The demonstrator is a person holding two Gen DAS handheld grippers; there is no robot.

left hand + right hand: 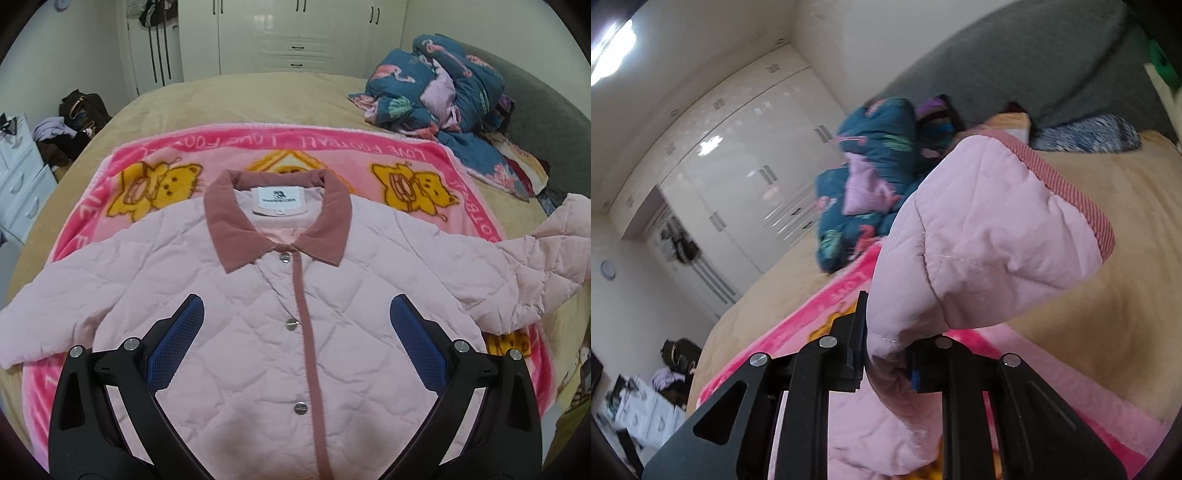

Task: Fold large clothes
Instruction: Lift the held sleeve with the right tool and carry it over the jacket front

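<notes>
- The pink quilted jacket (266,295) is laid front-up, buttoned, on a pink cartoon blanket (476,192) directly ahead of the left gripper (295,314); its blue-padded jaws are spread wide above the chest, nothing gripped.
- The right gripper (886,363) is clamped on the jacket's sleeve (979,236); the striped cuff (1075,201) is raised beyond its fingers.

jacket (258,314) on blanket (461,162) on bed (258,99) | quilt heap (436,92) behind-right | wardrobe (295,33) beyond bed
</notes>
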